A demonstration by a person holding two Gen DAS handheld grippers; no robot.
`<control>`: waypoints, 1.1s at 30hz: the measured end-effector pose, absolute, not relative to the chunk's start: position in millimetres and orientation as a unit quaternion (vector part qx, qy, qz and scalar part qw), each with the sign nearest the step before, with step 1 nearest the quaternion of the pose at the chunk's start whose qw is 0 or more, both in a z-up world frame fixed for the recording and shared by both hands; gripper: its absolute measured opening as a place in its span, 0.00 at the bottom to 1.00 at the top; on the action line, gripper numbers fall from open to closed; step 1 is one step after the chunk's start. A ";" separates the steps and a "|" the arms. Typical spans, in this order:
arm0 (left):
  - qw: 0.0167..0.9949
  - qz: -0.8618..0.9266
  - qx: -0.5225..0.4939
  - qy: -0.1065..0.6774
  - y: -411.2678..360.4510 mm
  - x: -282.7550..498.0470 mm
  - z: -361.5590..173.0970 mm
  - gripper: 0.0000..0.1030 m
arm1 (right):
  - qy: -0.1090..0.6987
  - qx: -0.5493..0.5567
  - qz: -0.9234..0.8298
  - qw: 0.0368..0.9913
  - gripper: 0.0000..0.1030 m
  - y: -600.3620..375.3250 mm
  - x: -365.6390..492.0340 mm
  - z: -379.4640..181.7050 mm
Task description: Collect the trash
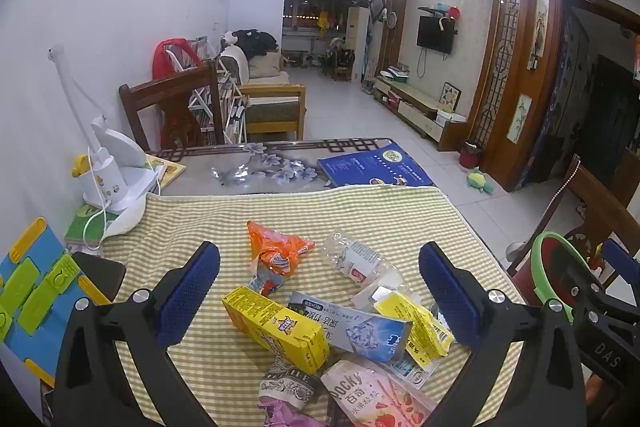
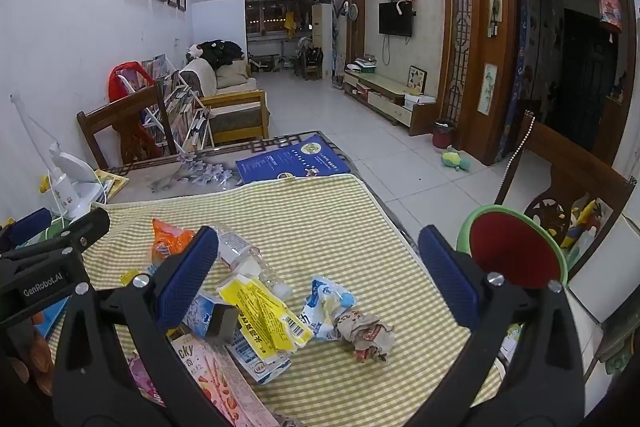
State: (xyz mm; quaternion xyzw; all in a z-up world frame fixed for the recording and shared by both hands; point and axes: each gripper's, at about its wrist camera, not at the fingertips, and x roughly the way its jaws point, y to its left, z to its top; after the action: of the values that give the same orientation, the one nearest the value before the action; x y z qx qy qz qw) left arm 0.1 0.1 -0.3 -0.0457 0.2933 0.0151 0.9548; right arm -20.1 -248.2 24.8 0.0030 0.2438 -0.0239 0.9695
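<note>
Trash [image 1: 320, 323] sits piled on surface [image 1: 360, 211], both tools, left tool [image 1: 319, 291] and right tool [image 2: 319, 277], gaping empty, bin [image 2: 516, 247] beside for drop-off.

Crumpled wrappers [image 2: 366, 333], cartons [image 1: 276, 327], bottle [image 1: 352, 259] — heaped on striped cloth [image 1: 320, 211].

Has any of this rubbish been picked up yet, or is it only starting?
Only starting, it seems. Done: nothing visible in the bin. In hand: nothing; left gripper and right gripper have open, empty jaws. Left: yellow carton, orange wrapper, plastic bottle, crumpled paper, more.
</note>
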 end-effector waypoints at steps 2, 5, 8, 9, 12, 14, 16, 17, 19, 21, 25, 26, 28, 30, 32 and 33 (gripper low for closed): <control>0.954 0.016 -0.047 0.294 0.2 0.8 -0.5 0.92 | 0.246 0.002 -0.025 0.969 0.96 -246.5 -18.1 19.8; 0.954 0.017 -0.048 0.295 -0.6 2.1 -0.8 0.92 | 0.250 0.003 -0.026 0.968 0.96 -247.2 -17.3 15.8; 0.954 0.016 -0.048 0.296 -2.3 3.6 -0.9 0.92 | 0.247 0.001 -0.027 0.969 0.96 -246.9 -16.9 14.3; 0.954 0.016 -0.048 0.296 -3.1 4.2 -0.9 0.92 | 0.247 0.000 -0.027 0.969 0.96 -246.5 -16.4 13.8; 0.955 0.016 -0.050 0.293 5.4 1.1 -0.3 0.92 | 0.248 0.000 -0.027 0.968 0.96 -245.0 -15.6 13.1; 0.955 0.016 -0.050 0.292 4.5 0.8 -0.6 0.92 | 0.249 0.000 -0.027 0.968 0.96 -244.9 -16.1 14.2; 0.955 0.017 -0.050 0.293 4.2 1.1 -0.4 0.92 | 0.250 0.000 -0.027 0.968 0.96 -244.0 -16.8 14.9; 0.955 0.017 -0.050 0.293 4.5 1.2 -0.4 0.92 | 0.249 0.000 -0.027 0.968 0.96 -244.6 -16.4 15.2; 0.954 0.016 -0.050 0.295 4.4 1.3 -1.1 0.92 | 0.249 0.000 -0.027 0.968 0.96 -244.2 -16.9 14.4; 0.954 0.017 -0.051 0.296 4.2 1.7 -3.5 0.92 | 0.249 0.000 -0.027 0.968 0.96 -244.6 -16.2 15.3; 0.954 0.017 -0.051 0.295 1.7 -0.1 -5.7 0.92 | 0.249 0.001 -0.028 0.968 0.96 -244.9 -16.2 15.0; 0.954 0.016 -0.053 0.294 1.7 0.1 -5.4 0.92 | 0.250 0.001 -0.028 0.968 0.96 -244.9 -16.3 14.7; 0.953 0.015 -0.050 0.299 1.1 4.4 -10.0 0.92 | 0.251 0.002 -0.029 0.968 0.96 -245.4 -15.9 14.4; 0.952 0.013 -0.048 0.301 -0.2 4.9 -10.4 0.92 | 0.252 0.002 -0.028 0.967 0.96 -245.8 -15.9 13.7; 0.954 0.013 -0.049 0.296 -0.6 4.8 -10.6 0.92 | 0.251 0.001 -0.028 0.967 0.96 -245.6 -15.8 13.7; 0.954 0.013 -0.049 0.297 -0.7 5.0 -11.1 0.92 | 0.252 0.001 -0.029 0.967 0.96 -245.6 -15.7 13.4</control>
State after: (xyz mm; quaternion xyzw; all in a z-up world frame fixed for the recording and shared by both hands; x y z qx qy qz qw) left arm 5.0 -0.7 -11.1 -0.0492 0.2966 0.0129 0.9536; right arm -15.7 -245.6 13.4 0.0006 0.2517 -0.0286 0.9674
